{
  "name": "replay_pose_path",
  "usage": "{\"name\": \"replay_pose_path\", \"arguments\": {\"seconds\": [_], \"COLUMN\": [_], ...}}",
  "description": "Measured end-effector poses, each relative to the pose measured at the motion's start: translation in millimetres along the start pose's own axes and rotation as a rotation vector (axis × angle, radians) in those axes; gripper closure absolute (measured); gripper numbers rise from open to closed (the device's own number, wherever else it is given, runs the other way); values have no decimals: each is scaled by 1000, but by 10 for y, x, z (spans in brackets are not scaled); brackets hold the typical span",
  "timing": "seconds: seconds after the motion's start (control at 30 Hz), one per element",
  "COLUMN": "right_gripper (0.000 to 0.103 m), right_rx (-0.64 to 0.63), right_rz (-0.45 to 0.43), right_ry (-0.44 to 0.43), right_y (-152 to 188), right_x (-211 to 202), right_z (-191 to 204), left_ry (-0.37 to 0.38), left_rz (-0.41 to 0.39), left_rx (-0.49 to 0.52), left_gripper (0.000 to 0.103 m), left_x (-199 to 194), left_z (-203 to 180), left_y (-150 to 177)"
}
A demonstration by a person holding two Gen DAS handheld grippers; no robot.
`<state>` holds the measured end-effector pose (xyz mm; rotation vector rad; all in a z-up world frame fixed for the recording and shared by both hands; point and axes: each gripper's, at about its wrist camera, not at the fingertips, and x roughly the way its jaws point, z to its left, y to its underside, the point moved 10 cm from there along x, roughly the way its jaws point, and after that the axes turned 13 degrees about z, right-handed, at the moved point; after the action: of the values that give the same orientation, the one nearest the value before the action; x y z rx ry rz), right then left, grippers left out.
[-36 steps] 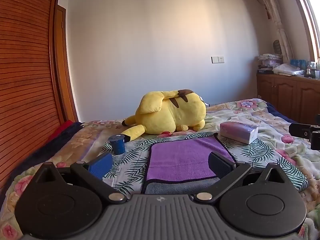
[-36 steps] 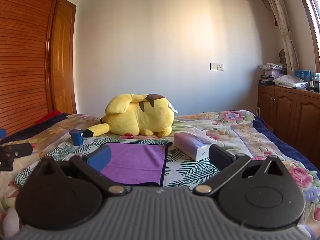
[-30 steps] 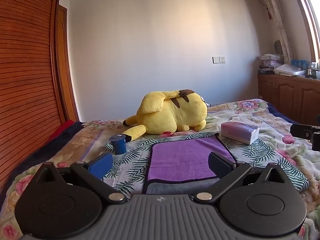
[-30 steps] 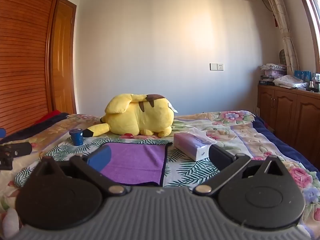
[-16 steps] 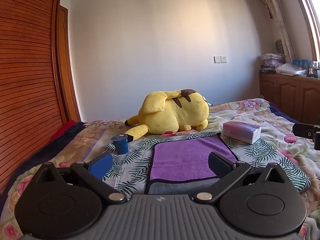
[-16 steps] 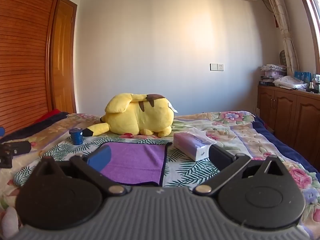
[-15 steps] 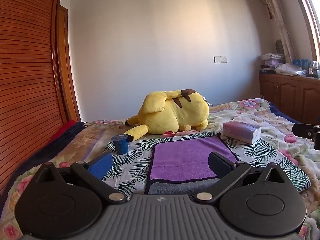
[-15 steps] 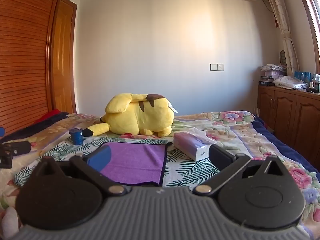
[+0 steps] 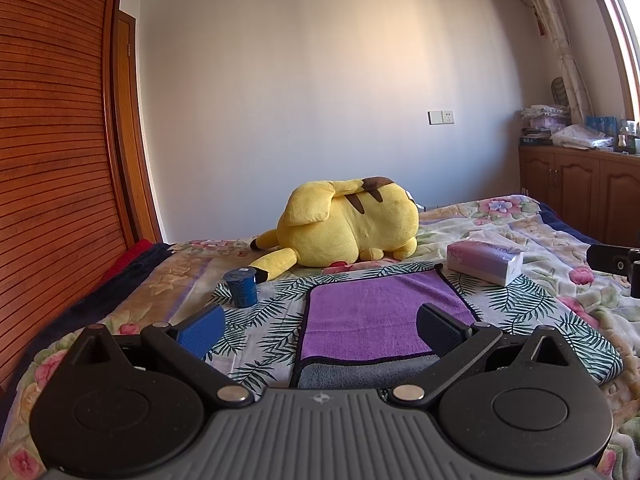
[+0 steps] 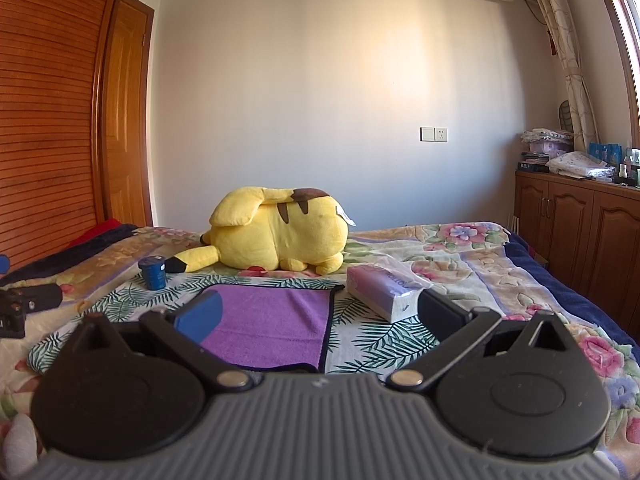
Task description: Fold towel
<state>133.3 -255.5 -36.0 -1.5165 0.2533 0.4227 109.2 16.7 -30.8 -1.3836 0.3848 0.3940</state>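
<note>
A purple towel point(image 9: 376, 316) with dark trim lies folded on the bed, its grey underside showing as a strip at the near edge point(image 9: 360, 374). It also shows in the right wrist view point(image 10: 272, 320). My left gripper point(image 9: 320, 330) is open and empty, held above the bed just short of the towel's near edge. My right gripper point(image 10: 318, 314) is open and empty, off to the right of the towel's near right corner. Neither touches the towel.
A yellow plush toy point(image 9: 352, 224) lies beyond the towel. A blue cup point(image 9: 241, 288) stands to its left, a tissue pack point(image 9: 484, 260) to its right. The floral bedspread point(image 9: 560, 320) covers the bed. Wooden cabinets point(image 10: 580, 232) stand at right, a wooden wardrobe point(image 9: 52, 160) at left.
Both grippers stay open and nearly still. The left view has drifted slightly; the towel has not moved.
</note>
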Motion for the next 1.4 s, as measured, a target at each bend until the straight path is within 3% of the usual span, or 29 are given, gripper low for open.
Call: {"name": "replay_pose_path", "arguments": {"seconds": [1.4], "right_gripper": [0], "right_rx": [0], "right_rz": [-4], "right_ry": [6], "right_y": [2], "right_x": [-2], "right_z": [-27], "left_ry": [-6], "left_rz": [1], "left_rx": [5], "left_gripper": [0], "left_x": [9], "left_z": [-30], "left_y": [14]}}
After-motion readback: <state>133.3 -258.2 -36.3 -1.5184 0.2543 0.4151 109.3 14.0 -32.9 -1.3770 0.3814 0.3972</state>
